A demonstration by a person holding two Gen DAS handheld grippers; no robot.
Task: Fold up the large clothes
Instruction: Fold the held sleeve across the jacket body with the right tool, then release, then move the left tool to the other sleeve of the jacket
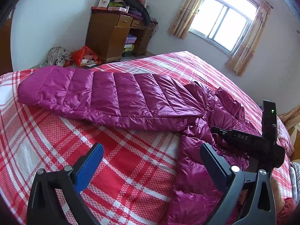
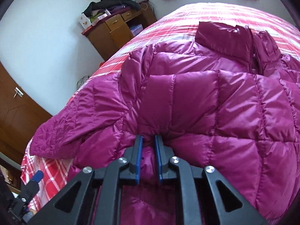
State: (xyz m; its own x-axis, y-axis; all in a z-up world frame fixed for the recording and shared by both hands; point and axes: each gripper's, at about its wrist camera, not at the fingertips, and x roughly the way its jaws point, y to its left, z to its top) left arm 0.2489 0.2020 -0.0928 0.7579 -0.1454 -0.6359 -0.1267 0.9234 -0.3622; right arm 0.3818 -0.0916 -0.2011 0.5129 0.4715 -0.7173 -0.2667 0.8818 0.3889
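Fabric of the jacket (image 2: pixel 196 97) bunches between the nearly closed right claw (image 2: pixel 148 142) for lifting, while the left claw (image 1: pixel 151 155) gapes empty beside it.

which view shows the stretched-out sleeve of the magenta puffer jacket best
The left wrist view: the long quilted sleeve of the magenta puffer jacket lies flat across the red plaid bedspread, visible end to end. The right wrist view shows mostly the jacket body bunched where the right gripper pinches it.
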